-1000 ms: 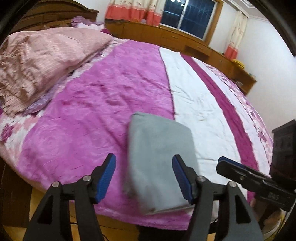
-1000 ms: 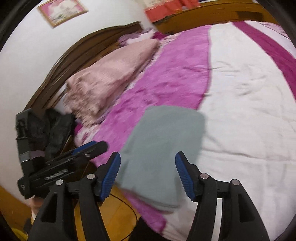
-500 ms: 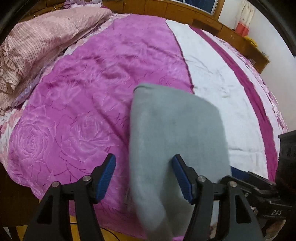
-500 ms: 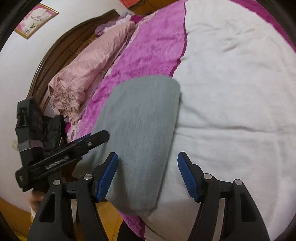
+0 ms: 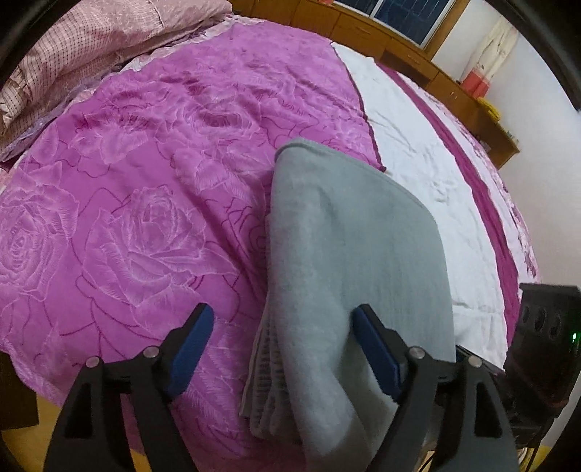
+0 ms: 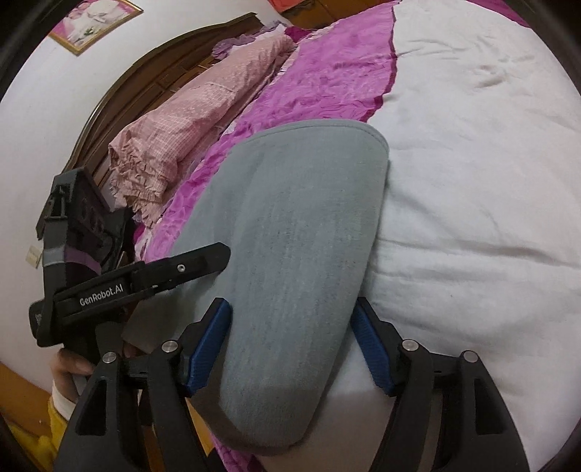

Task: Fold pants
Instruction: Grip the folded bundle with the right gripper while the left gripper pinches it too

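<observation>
While both wrist cameras look down over the near edge of the bed [image 5: 138, 188], I have the grey pants [image 5: 348, 261] lying folded into a thick stacked bundle on the bedspread, straddling the seam where the magenta rose-patterned panel meets the white panel [image 6: 472, 188]. In the left wrist view, my left gripper [image 5: 279, 348] has its jaws spread wide apart, with nothing clamped; the left blue pad hangs over the magenta fabric and the right blue pad [image 5: 377, 352] sits over the grey cloth, so the layered left edge of the bundle lies between the two fingers. I cannot tell whether either pad touches the cloth. In the right wrist view, my right gripper [image 6: 290, 348] is likewise spread apart, its two blue pads on either side of the near end of the pants, holding nothing. From that camera I also see the left gripper's black body [image 6: 138, 279] lettered "GenRobot.AI" just left of the bundle, with its finger tip reaching over the grey fabric. A pink checked quilt [image 6: 196, 119] is heaped near the dark wooden headboard [image 6: 120, 98], well apart from the pants, and a framed picture [image 6: 92, 23] hangs on the wall above.
</observation>
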{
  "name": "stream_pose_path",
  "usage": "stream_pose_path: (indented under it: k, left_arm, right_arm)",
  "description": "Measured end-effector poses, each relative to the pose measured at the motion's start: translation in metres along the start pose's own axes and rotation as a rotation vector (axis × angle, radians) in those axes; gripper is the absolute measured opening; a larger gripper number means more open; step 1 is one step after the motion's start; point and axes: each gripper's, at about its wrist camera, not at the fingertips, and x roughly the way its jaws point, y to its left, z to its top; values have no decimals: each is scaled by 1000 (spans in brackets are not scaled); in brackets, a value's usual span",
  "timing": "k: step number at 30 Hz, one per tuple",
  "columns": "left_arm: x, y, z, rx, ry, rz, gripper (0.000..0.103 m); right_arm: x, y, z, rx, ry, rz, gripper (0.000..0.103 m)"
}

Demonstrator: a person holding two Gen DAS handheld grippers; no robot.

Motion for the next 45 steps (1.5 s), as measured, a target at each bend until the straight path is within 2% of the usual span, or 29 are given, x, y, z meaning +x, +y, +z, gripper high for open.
stream_pose_path:
  k: [3,4,5,6,7,8,9,10,12,19,24,29,33,39,43,45]
  left_arm:
    - [3,-4,2,-3,-3,-45,78]
    - [3,-9,1,-2,4,-89,66]
    - [2,-13,0,-4,-3,-91,65]
    - [0,-17,0,5,-14,-65,65]
    - [-3,-22,-1,18,-26,-43,63]
    - [-7,-26,-2,22,-37,-28,61]
    - [-12,-29,-3,20,-50,-21,60]
    - [-18,-33,-5,19,-65,-23,58]
    - [-28,-39,-7,4,-74,-56,53]
    - [-68,-92,-18,43,-165,-120,53]
    - [-71,-139,-22,88,-174,-177,53]
    - [-58,-187,-19,114,-126,-243,53]
    - [-39,-228,-18,171,-92,-261,53]
    - [3,-270,-14,214,-47,-268,53]
    - [37,-290,-9,252,-17,-236,53]
    - [53,-297,-9,282,-7,-211,51]
  right_arm:
    - [8,9,7,-45,-9,-18,66]
    - [11,14,9,-66,-11,-28,66]
    - [13,18,10,-83,-10,-33,61]
    - [13,21,11,-93,-7,-43,52]
    - [10,21,11,-95,-8,-38,49]
    - [6,21,12,-95,-7,-32,38]
    - [-1,19,13,-83,-18,-19,30]
    - [-6,18,14,-69,-21,0,29]
    - [-23,18,17,-54,-40,25,28]
    - [-93,23,17,-100,-130,38,28]
    - [-142,12,16,-133,-160,-8,28]
    - [-187,-13,19,-158,-174,-69,28]
    - [-210,-40,22,-148,-170,-95,28]
    - [-225,-87,33,-132,-166,-162,28]
    - [-221,-118,39,-107,-151,-203,28]
    - [-215,-129,43,-103,-138,-263,28]
